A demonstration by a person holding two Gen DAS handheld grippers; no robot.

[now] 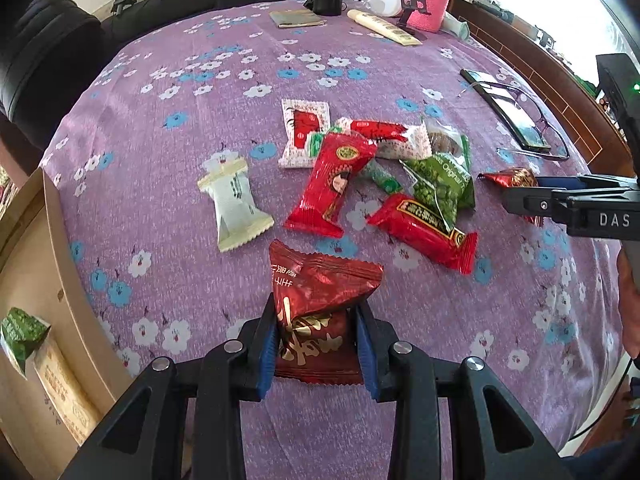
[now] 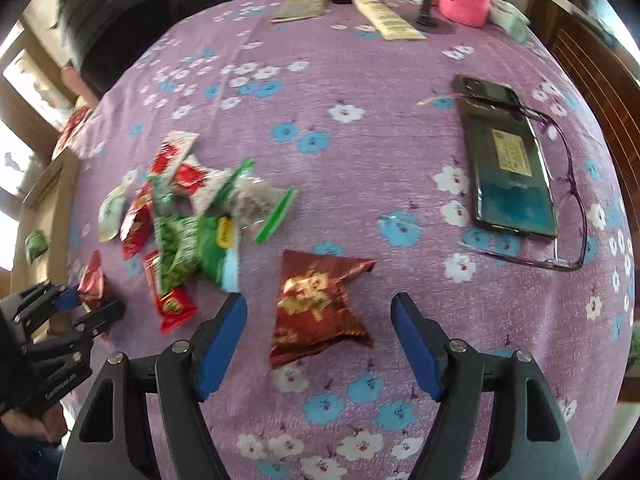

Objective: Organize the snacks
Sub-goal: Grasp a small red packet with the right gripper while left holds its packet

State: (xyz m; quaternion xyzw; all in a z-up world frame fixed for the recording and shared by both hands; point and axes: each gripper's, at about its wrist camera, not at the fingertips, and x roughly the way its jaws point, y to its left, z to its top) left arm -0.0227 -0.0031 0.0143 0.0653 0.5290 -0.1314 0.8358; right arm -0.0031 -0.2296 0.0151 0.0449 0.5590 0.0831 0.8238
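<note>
A purple floral tablecloth (image 1: 200,120) covers the table. The left gripper (image 1: 316,344) clamps a dark red snack packet (image 1: 320,292). Only the right view shows the right gripper (image 2: 320,340) open astride another dark red packet (image 2: 316,308); only the left shows a cardboard box (image 1: 52,280) left of its fingers.

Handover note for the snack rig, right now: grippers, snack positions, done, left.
Left gripper: shut on a dark red foil snack packet, above the purple flowered tablecloth.
Right gripper: open, straddling a second dark red foil packet lying on the cloth, pads not touching.
Done: a green packet and a tan packet sit in the cardboard box at the left edge.
Left: the mixed pile of red, green and white packets, plus the cream wrapped snack.
</note>
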